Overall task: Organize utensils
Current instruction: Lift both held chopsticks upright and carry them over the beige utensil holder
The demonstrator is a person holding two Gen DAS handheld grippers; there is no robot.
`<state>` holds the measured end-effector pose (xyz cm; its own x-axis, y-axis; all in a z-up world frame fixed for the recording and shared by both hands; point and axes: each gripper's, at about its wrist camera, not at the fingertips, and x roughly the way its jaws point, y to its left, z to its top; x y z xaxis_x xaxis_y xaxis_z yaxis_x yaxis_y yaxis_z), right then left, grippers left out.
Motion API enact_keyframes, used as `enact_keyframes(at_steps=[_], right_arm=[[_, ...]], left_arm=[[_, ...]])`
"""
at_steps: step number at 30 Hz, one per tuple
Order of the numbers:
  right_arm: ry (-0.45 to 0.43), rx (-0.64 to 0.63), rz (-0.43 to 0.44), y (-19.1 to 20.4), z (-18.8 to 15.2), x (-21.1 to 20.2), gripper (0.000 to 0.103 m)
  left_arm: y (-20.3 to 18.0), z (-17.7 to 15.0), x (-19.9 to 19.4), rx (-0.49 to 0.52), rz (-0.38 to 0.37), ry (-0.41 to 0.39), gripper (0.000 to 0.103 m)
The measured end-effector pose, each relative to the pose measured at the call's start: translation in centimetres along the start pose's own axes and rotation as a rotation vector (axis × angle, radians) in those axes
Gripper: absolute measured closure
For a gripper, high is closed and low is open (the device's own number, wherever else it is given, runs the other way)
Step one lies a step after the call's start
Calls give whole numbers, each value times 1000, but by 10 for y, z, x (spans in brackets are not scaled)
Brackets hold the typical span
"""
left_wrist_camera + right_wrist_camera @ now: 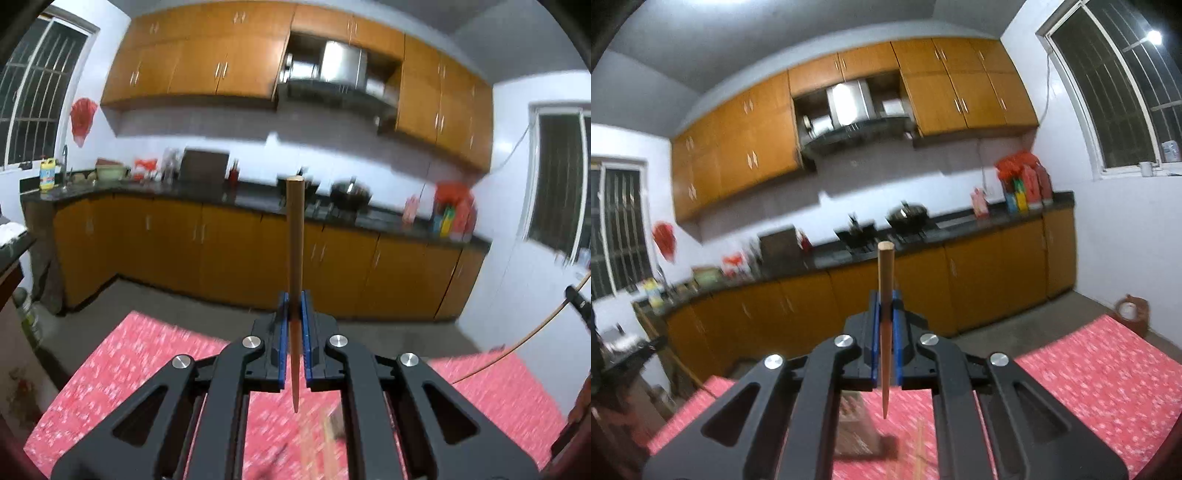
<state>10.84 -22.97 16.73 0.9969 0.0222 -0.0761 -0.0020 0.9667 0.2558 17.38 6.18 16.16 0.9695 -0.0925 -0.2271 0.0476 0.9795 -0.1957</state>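
In the left wrist view my left gripper is shut on a wooden chopstick that stands upright between its blue pads, thick end up and pointed tip down over the red patterned tablecloth. In the right wrist view my right gripper is likewise shut on a second wooden chopstick, also upright with its tip hanging below the jaws. Both grippers are raised well above the table. A blurred brownish holder stands on the cloth beneath the right gripper. The other gripper's tip shows at the left view's right edge.
Orange kitchen cabinets and a dark counter with pots and bottles run along the far wall. Blurred wooden sticks lie on the cloth. A wooden object sits past the table's far right corner. Barred windows flank the room.
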Motion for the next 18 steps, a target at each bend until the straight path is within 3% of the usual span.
enact_keyframes(at_steps=[3,8,18], right_arm=[[-25,11,59,11,9,1,96],[4,-24,95,29,-3,17,96],[129,-33,77,31,-42,61,95]], left_arm=[[-14,15,-7,-35,-45,-63,96],[-37,12,-3,-56,-113,-104,96],[-59,-28,41,-22,-136,3,96]])
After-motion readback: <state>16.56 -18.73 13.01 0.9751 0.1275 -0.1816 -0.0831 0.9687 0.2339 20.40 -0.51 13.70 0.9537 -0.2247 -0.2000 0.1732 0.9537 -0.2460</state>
